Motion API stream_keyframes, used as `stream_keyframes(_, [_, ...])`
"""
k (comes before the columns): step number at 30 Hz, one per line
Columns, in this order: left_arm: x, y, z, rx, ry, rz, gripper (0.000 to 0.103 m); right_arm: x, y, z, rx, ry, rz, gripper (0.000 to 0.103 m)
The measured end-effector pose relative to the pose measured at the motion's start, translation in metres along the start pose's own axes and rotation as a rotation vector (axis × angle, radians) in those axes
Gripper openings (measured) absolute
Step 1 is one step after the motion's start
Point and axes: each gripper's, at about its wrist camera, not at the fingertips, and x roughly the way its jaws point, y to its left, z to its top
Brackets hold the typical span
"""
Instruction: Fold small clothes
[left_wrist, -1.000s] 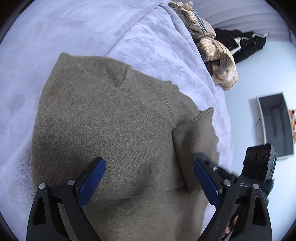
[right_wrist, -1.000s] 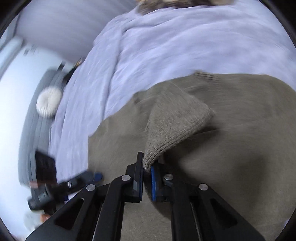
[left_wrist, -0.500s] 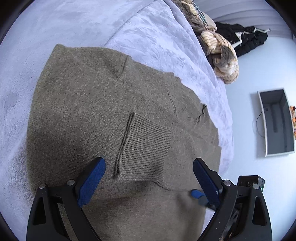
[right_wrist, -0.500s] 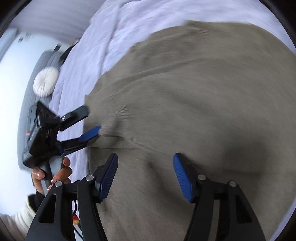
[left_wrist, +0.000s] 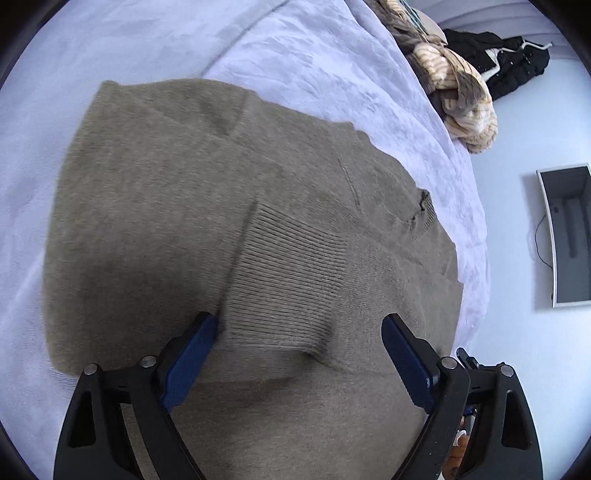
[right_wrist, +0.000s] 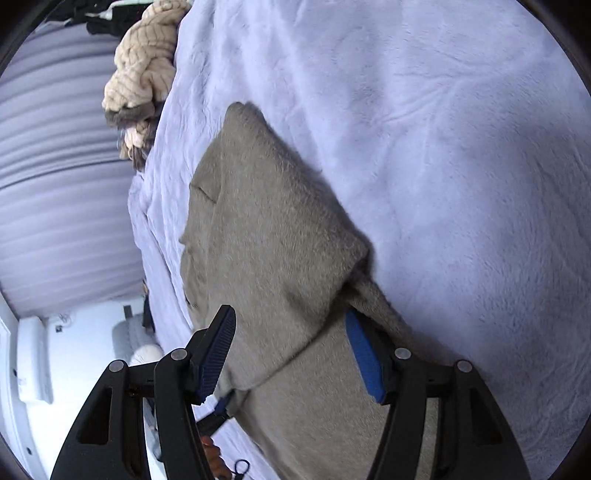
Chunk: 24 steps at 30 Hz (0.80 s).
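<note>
An olive-brown knit sweater (left_wrist: 166, 192) lies flat on the bed, with one sleeve folded across its body. The sleeve's ribbed cuff (left_wrist: 291, 258) rests on top. My left gripper (left_wrist: 299, 321) hovers just over that cuff, its jaws wide and closing a little, the cuff's end between them but not pinched. In the right wrist view the sweater (right_wrist: 269, 221) runs away from me, and my right gripper (right_wrist: 289, 313) stands open over a folded side edge with nothing gripped. Its right pad (right_wrist: 364, 354) sits beside a fold.
A lavender plush blanket (left_wrist: 332, 74) covers the bed (right_wrist: 443, 147). A pile of beige and brown clothes (left_wrist: 465, 110) lies at the bed's edge, also visible in the right wrist view (right_wrist: 144, 74). A black garment (left_wrist: 498, 55) and a grey bin (left_wrist: 569, 236) are on the floor.
My right gripper let go of the sleeve cuff, opened, rolled, and swung away to the sweater's side. The sleeve now lies across the body. My left gripper barely moved.
</note>
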Motion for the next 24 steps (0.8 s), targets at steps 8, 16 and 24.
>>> stream_keyframes(8, [0.014,-0.006,0.004,0.016,0.057,0.012,0.007,0.001,0.002,0.010,-0.034,0.014,-0.010,0.065])
stream_keyframes(16, [-0.018,-0.021,-0.014,0.165,-0.029,0.027,0.007,-0.013,0.056,0.014,-0.334,0.029,-0.123,0.006])
stream_keyframes(24, [0.001,-0.005,-0.024,0.169,0.002,0.139,0.013,0.009,0.035,0.016,-0.446,0.122,-0.299,0.009])
